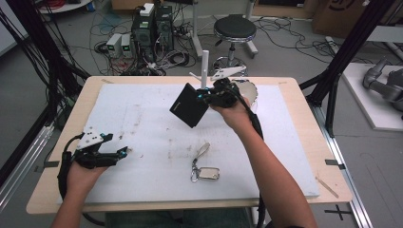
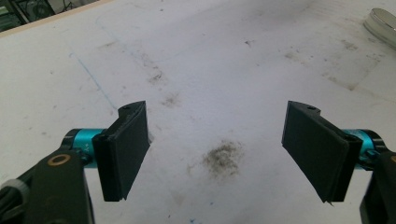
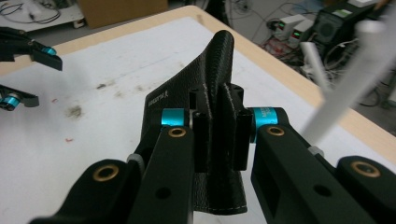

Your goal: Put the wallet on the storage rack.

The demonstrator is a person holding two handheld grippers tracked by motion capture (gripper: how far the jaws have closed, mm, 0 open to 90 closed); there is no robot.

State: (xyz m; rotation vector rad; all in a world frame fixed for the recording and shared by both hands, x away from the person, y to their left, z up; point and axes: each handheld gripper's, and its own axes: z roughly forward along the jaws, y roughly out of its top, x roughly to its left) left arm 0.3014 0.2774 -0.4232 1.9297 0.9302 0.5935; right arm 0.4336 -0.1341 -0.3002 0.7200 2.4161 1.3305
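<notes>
Clamping a black leather wallet [image 1: 189, 105] between its jaws, my right hand-held gripper [image 1: 207, 97] holds it tilted in the air over the far middle of the tabletop [image 1: 294, 156], clear of the white mat [image 1: 147, 118]; in the right gripper view the wallet [image 3: 212, 79] stands edge-on between the closed pads. A key ring with a strap [image 1: 203, 167] lies on the mat nearer me. My left hand-held gripper [image 1: 121, 153] rests low at the mat's near left, jaws wide apart over a dirty smudge [image 2: 223, 156].
</notes>
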